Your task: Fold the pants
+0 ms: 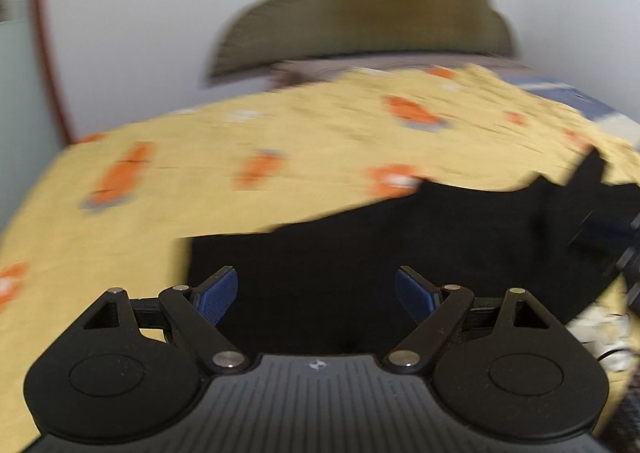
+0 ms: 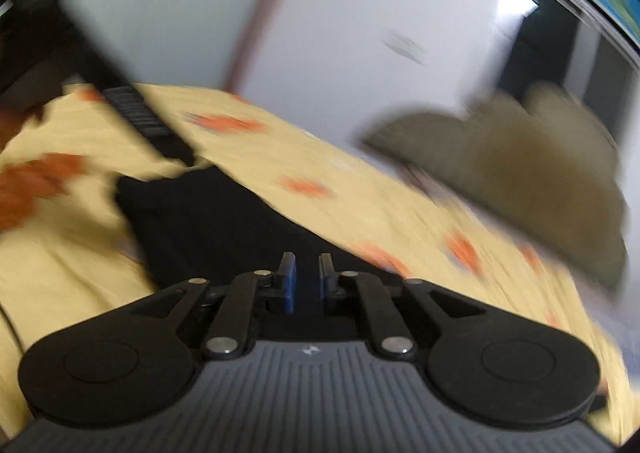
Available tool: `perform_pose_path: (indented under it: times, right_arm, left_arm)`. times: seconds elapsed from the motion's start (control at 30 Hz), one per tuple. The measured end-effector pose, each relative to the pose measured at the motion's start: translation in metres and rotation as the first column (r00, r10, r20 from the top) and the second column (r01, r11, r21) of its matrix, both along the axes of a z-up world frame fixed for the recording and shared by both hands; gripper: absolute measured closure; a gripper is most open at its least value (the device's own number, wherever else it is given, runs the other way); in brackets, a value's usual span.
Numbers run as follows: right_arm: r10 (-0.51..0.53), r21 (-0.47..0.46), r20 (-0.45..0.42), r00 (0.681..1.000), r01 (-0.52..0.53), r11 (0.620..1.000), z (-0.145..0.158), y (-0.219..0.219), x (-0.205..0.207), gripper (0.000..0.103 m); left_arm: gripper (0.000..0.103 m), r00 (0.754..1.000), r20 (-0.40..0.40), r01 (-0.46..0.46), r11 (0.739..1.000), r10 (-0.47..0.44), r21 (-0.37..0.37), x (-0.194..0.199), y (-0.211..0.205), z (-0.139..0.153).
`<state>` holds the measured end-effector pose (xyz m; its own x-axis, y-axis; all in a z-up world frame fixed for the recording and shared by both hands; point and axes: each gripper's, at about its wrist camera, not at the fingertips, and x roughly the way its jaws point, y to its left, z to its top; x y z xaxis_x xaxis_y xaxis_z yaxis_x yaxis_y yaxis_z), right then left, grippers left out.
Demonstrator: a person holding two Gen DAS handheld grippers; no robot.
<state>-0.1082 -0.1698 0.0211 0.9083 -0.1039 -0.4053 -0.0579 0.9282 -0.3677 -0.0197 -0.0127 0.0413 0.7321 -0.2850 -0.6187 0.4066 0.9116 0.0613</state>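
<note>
1. Left wrist view puts the black pants (image 1: 400, 265) straight ahead of you, spread on the yellow bedsheet (image 1: 200, 181) with orange motifs; the right wrist view shows the same dark cloth (image 2: 224, 221) running away from your fingers across the sheet.
2. Expect them to behave as soft, light, limp fabric: they will sag and drag, so I judge an edge or corner the best place to pinch, not the middle of the panel.
3. Your left gripper (image 1: 316, 295) is spread wide over the pants, holding nothing.
4. Your right gripper (image 2: 307, 281) is nearly closed, pads a narrow gap apart; whether any cloth sits between them you cannot tell from this blur.
5. Your left gripper's body appears in the right view as a dark bar (image 2: 132, 113) beside the far pants edge.
6. An olive pillow (image 1: 360, 13) lies well beyond, against the white wall (image 1: 140, 33).
</note>
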Motion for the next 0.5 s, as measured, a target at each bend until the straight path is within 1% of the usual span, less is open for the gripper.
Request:
perform_pose_path:
  times: [0.03, 0.07, 0.1, 0.17, 0.2, 0.23, 0.27, 0.3, 0.33, 0.37, 0.4, 0.47, 0.5]
  right_arm:
    - [-0.065, 0.03, -0.014, 0.998, 0.065, 0.997, 0.008, -0.023, -0.012, 0.094]
    - [-0.133, 0.039, -0.015, 0.991, 0.133, 0.99, 0.017, -0.045, -0.029, 0.093]
    - [-0.198, 0.028, -0.006, 0.98, 0.198, 0.98, 0.028, -0.064, -0.049, 0.091]
    - [-0.325, -0.003, 0.036, 0.945, 0.325, 0.946, 0.053, -0.094, -0.089, 0.08]
    - [-0.366, 0.026, 0.053, 0.929, 0.365, 0.931, 0.067, -0.109, -0.109, 0.078]
    - [-0.377, 0.097, 0.059, 0.924, 0.371, 0.924, 0.08, -0.123, -0.127, 0.072]
    - [-0.369, 0.173, 0.063, 0.927, 0.354, 0.919, 0.087, -0.133, -0.138, 0.067]
    - [-0.353, 0.28, 0.08, 0.932, 0.319, 0.906, 0.091, -0.146, -0.148, 0.064]
    - [-0.342, 0.39, 0.075, 0.937, 0.288, 0.875, 0.086, -0.16, -0.151, 0.06]
    - [-0.343, 0.467, 0.05, 0.938, 0.282, 0.838, 0.077, -0.171, -0.147, 0.06]
    - [-0.357, 0.517, 0.019, 0.934, 0.296, 0.803, 0.063, -0.181, -0.139, 0.06]
    - [-0.387, 0.584, -0.051, 0.921, 0.342, 0.736, 0.027, -0.2, -0.118, 0.06]
    - [-0.401, 0.627, -0.089, 0.912, 0.363, 0.689, 0.009, -0.211, -0.105, 0.06]
  left_arm:
    - [0.017, 0.999, -0.002, 0.036, 0.999, -0.036, 0.007, -0.001, -0.018, -0.004]
    - [0.017, 0.998, 0.004, 0.062, 0.998, -0.062, 0.017, -0.001, -0.035, -0.008]
    - [0.017, 0.997, 0.008, 0.083, 0.996, -0.083, 0.031, -0.002, -0.05, -0.012]
    - [0.017, 0.993, -0.001, 0.121, 0.992, -0.121, 0.039, -0.001, -0.077, -0.019]
    - [0.017, 0.991, -0.013, 0.136, 0.99, -0.136, 0.028, 0.001, -0.086, -0.022]
    - [0.017, 0.989, -0.026, 0.146, 0.989, -0.146, 0.013, 0.003, -0.093, -0.026]
    - [0.017, 0.988, -0.037, 0.149, 0.989, -0.149, 0.001, 0.005, -0.101, -0.029]
    - [0.017, 0.988, -0.043, 0.146, 0.989, -0.146, -0.002, 0.006, -0.105, -0.031]
    - [0.017, 0.99, -0.043, 0.137, 0.99, -0.137, 0.005, 0.006, -0.11, -0.033]
    - [0.017, 0.991, -0.039, 0.128, 0.992, -0.128, 0.017, 0.004, -0.113, -0.035]
    - [0.017, 0.992, -0.031, 0.121, 0.992, -0.12, 0.029, 0.004, -0.114, -0.036]
    - [0.017, 0.991, -0.014, 0.132, 0.99, -0.132, 0.046, 0.0, -0.116, -0.039]
    - [0.017, 0.989, -0.008, 0.147, 0.987, -0.147, 0.057, -0.004, -0.117, -0.04]
